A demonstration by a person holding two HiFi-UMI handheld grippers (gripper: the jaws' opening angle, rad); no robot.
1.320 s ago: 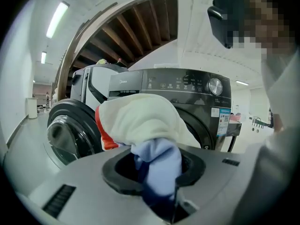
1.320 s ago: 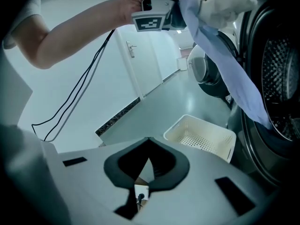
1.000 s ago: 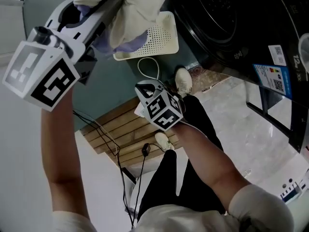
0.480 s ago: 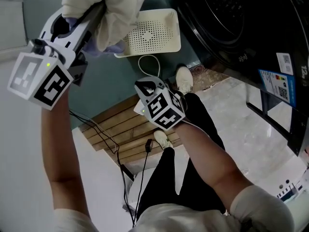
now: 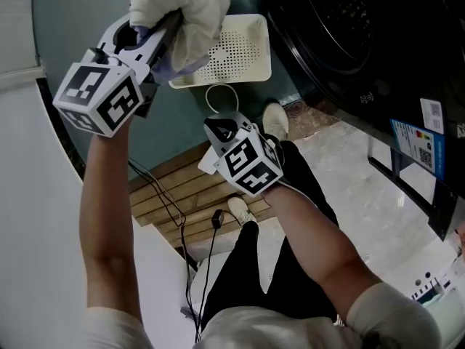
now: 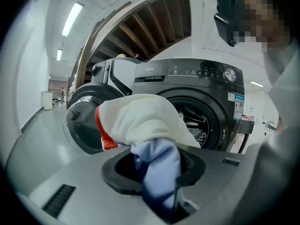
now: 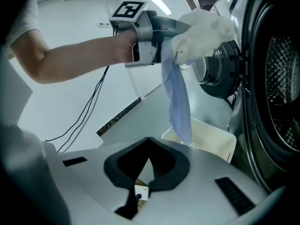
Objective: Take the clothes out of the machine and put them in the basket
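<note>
Two garments in one grasp: the left gripper point(image 5: 171, 29) is clenched on a bundle of clothes point(image 5: 190, 6), cream cloth on top and a blue garment point(image 7: 178, 97) trailing below. The bundle is out of the washing machine point(image 5: 341, 42), held in the air and not yet in the basket point(image 5: 256, 62).

Key relation, head view: the basket sits on the floor point(image 5: 182, 122) at about 4 o'clock from the left gripper's tips, partly beneath the bundle. In the right gripper view the blue garment hangs with its long axis vertical. Its tip points to 6 o'clock over the basket's near-left rim, closer to the edge than the middle. Judgement: letting go calls for a shift toward the machine side, or the blue garment may drape outside.

The right gripper point(image 5: 221, 128) sits at 6 o'clock of the basket, jaws drawn together on nothing. The left gripper is nearer.

Room: the washing machine crowds the basket at 3 o'clock, with open floor at 9 o'clock. Cables point(image 5: 171, 209) lie well clear.
</note>
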